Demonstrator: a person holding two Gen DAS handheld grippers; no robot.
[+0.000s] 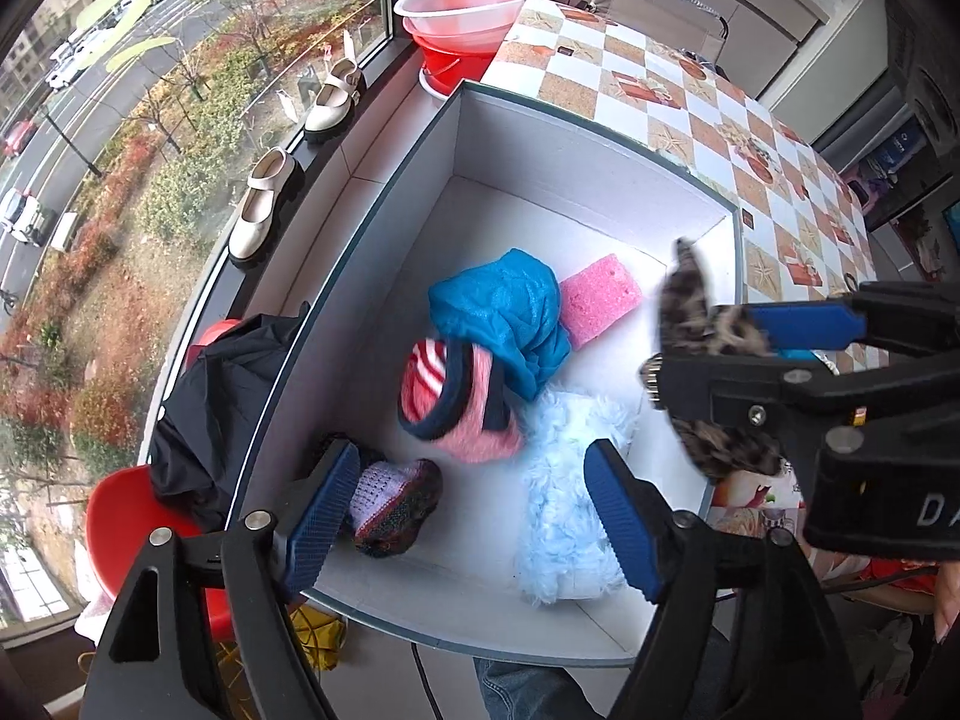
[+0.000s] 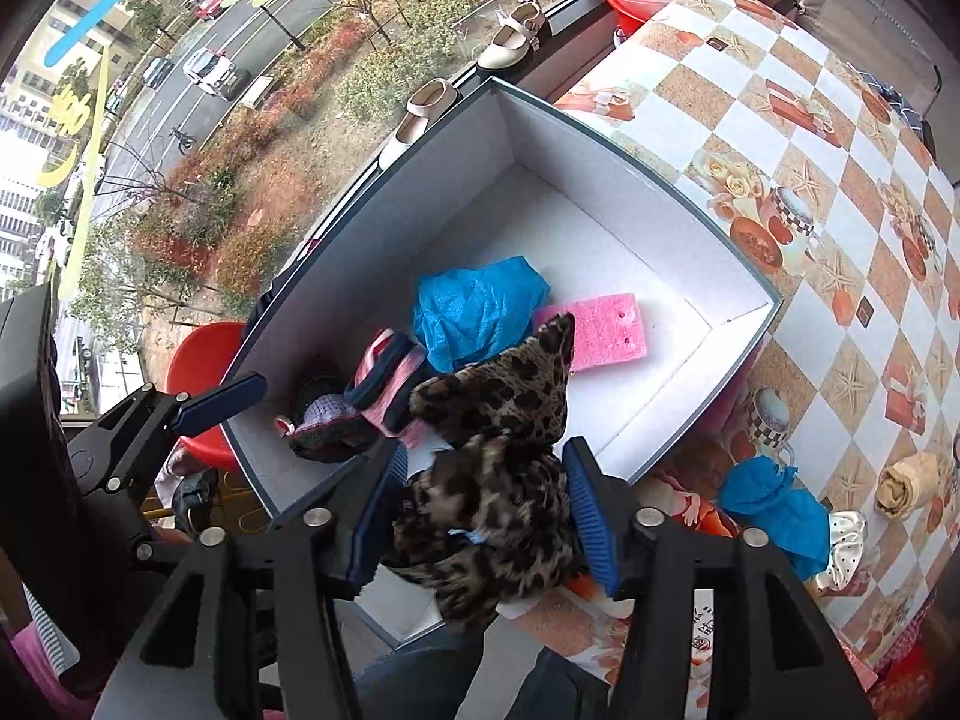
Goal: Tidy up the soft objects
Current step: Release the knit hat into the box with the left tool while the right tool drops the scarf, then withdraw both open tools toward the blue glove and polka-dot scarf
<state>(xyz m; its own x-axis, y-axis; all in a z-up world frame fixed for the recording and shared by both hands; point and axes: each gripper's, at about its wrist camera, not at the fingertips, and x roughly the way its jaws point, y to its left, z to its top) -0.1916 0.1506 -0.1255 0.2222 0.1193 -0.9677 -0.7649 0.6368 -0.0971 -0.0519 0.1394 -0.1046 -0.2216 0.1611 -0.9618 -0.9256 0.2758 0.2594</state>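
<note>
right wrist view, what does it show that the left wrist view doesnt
Only the right wrist view shows the table items outside the box: a blue cloth, a rolled beige cloth and a polka-dot piece.
Only the left wrist view shows the fluffy light blue item and the black garment beside the box.
Both show the white box, pink sponge, and the right tongs gripping the leopard-print fabric.

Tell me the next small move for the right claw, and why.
Probably carry it a little further forward over the box, then open. The right claw is shut on the leopard-print cloth, which hangs at the box's near edge, while the other soft things, like the pink sponge, already lie inside.
</note>
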